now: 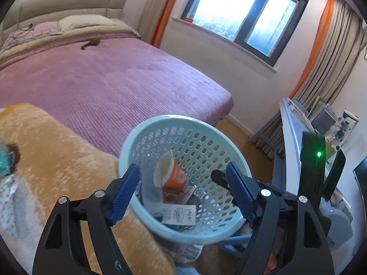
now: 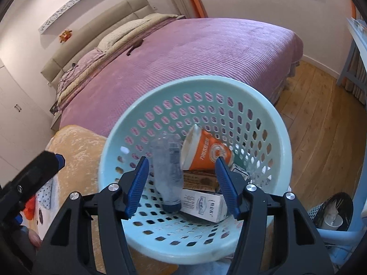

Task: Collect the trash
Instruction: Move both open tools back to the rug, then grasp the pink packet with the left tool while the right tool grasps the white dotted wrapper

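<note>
Both our claws, left [image 1: 183, 192] and right [image 2: 182, 186], hang released over the basket [image 2: 283, 151]. Bottle [image 2: 168, 176], cup [image 2: 206, 153], cartons [image 2: 204, 205] inside. Basket looks tilted; jostling could spill trash.

The left gripper [image 1: 183, 191] points forward and slightly down, its blue-padded fingers [image 1: 125, 192] spread wide with nothing between them. The right gripper [image 2: 182, 185] is angled the same way just beside it, its jaws also parted wide and gripping nothing.
</note>
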### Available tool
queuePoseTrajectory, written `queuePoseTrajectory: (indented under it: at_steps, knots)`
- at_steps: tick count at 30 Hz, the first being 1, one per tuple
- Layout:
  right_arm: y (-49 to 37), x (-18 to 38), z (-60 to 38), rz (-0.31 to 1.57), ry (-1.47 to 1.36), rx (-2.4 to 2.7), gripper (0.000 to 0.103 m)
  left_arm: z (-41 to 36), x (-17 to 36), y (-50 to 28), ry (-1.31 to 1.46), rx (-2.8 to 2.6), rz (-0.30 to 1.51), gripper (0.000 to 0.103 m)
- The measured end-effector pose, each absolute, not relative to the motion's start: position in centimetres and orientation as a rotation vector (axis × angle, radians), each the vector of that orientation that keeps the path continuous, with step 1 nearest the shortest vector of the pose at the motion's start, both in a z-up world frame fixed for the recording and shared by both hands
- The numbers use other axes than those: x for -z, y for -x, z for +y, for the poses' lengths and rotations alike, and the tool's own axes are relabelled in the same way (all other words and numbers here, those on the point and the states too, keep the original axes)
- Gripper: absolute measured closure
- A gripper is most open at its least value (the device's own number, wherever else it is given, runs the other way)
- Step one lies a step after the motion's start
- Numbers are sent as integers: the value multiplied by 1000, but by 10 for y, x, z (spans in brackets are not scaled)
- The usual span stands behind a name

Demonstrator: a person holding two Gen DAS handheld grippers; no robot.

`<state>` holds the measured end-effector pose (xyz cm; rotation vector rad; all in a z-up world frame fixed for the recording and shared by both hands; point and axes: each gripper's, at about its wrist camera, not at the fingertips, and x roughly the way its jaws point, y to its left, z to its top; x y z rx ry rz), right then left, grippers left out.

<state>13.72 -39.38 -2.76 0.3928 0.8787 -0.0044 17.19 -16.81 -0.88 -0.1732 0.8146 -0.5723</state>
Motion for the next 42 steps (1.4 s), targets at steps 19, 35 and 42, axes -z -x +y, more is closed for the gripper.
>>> queuePoseTrajectory:
  at_steps: [19,35,42]
  knots:
    - [-108,-42,-247,760,-207,-287,46,-14,-39,-59,243,292,644,28]
    - [-122,-10,-118,772,-7,-484,46,40,26,-20,276,200,776,18]
    - [-136,16,-93,857,62,-510,46,16,53,-34,225,173,866,18]
